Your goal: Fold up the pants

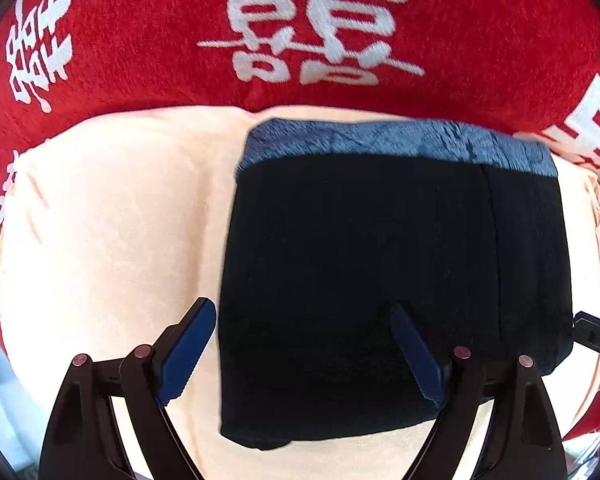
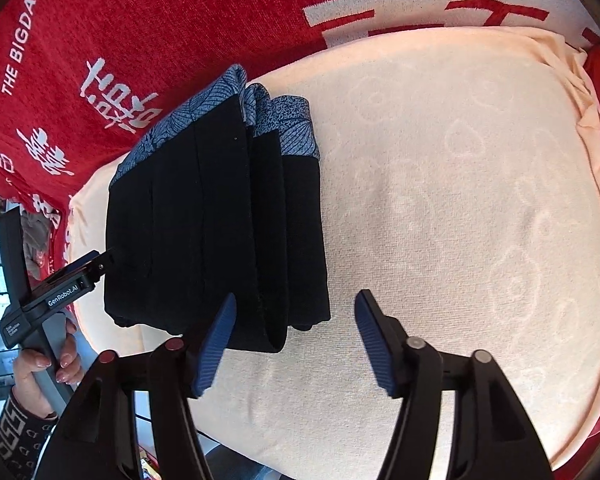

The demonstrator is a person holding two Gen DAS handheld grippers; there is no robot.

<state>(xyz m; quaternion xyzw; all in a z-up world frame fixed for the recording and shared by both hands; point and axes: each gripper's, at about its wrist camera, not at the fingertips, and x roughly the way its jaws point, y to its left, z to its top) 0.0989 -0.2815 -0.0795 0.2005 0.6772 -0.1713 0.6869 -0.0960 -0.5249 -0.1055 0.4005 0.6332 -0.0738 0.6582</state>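
Left wrist view looks straight down, close above the folded pants point(image 1: 380, 272). Right wrist view looks steeply down from the side. Both share pants and peach towel point(image 2: 460, 220).

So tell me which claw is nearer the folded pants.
Left. The left claw hangs open right over the folded pants, one finger above the black cloth. The right claw stands open just beside the stack's edge, over the peach towel.
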